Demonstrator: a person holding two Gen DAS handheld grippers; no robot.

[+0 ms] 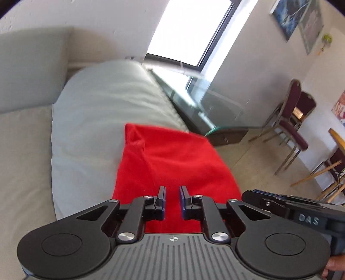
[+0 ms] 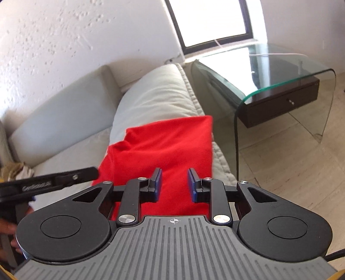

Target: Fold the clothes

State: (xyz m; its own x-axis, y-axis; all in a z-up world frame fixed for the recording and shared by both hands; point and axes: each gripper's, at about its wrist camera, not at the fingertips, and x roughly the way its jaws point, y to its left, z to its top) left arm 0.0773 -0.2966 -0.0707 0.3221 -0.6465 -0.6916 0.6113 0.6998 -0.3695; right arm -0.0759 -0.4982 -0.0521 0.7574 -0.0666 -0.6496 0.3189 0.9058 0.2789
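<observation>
Both tools are parted with nothing gripped: left tool narrowly, right tool wider. I'd pinch the red garment at its near edge on the sofa arm, both sides level.

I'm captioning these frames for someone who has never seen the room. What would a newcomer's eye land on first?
The bright red garment draped over the pale sofa arm stands out first, right ahead of both grippers. Next comes the curved glass side table with its dark drawer, just beyond the sofa arm under the glaring window. The left gripper and right gripper hover over the cloth, jaws apart and pinching nothing.
</observation>
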